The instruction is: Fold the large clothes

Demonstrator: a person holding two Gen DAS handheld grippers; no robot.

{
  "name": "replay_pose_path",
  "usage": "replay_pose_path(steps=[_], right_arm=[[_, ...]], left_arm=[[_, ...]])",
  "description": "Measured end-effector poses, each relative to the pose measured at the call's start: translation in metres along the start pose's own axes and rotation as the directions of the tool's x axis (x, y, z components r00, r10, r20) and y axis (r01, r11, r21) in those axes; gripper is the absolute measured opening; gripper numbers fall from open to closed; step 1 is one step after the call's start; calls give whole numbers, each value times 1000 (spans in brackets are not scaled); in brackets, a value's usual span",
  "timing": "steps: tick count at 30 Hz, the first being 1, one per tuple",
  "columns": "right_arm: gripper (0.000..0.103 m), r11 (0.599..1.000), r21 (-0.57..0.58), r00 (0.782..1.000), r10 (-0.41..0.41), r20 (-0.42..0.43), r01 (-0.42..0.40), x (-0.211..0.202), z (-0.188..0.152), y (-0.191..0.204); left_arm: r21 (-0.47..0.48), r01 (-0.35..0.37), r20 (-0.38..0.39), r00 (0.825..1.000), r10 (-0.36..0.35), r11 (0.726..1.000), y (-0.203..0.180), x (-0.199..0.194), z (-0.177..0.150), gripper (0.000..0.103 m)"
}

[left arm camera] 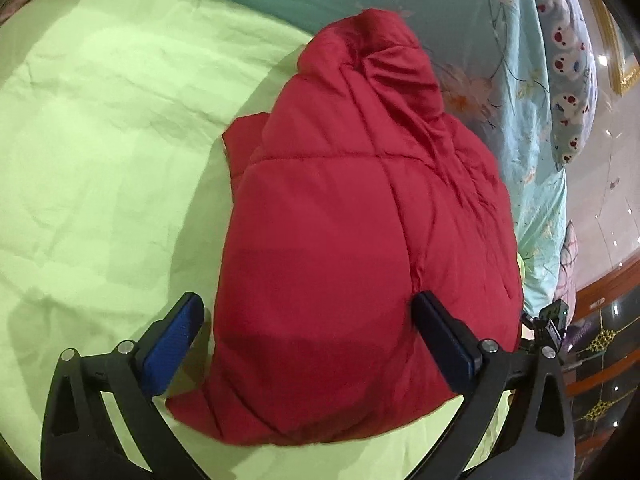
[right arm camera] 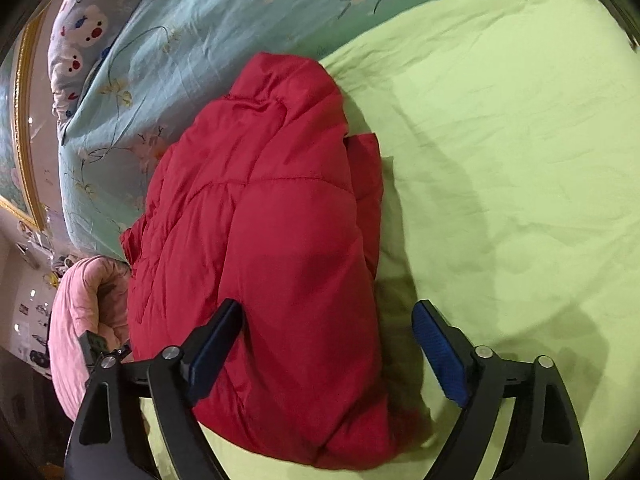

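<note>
Your left hand-held gripper has its blue pads spread wide, straddling the near end of the red puffer jacket, which lies folded into a bundle on the green bedsheet. Your right hand-held gripper is likewise spread apart over the jacket's near end, beside the floral quilt.

No readable text, brand, number or sign is showing in either wrist view; the red jacket, the green bed sheet and the floral quilt are carrying only plain fabric or printed flowers and cartoon faces, no lettering
</note>
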State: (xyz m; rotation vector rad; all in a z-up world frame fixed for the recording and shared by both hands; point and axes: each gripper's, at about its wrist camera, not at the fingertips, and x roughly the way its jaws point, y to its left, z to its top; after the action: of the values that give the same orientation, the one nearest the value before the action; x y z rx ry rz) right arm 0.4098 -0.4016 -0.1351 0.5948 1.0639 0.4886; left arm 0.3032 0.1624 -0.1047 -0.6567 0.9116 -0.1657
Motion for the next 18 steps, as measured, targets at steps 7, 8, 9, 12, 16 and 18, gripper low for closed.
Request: replay_pose_path(steps=[7, 8, 9, 12, 16, 18], right_arm=[[98, 999, -11, 998, 37, -43, -38, 20, 8, 4], [98, 999, -11, 997, 48, -52, -49, 23, 9, 6], [98, 998, -9, 996, 61, -58, -61, 25, 9, 7], [98, 995, 2, 993, 99, -66, -99, 34, 11, 10], [99, 994, 15, 991, 110, -71, -109, 42, 13, 14], [99, 993, 22, 991, 114, -73, -113, 44, 14, 15]], left_arm=[[-113, 124, -46, 990, -130, 986, 16, 19, 2, 103], [-114, 132, -43, 990, -137, 985, 15, 20, 2, 103], [-111, 136, -42, 989, -141, 984, 13, 22, 3, 103], [-119, 153, -55, 985, -161, 981, 7, 28, 5, 103], [-114, 152, -54, 986, -159, 982, -1, 34, 7, 103], [-94, 153, -50, 986, -158, 984, -4, 34, 6, 103]])
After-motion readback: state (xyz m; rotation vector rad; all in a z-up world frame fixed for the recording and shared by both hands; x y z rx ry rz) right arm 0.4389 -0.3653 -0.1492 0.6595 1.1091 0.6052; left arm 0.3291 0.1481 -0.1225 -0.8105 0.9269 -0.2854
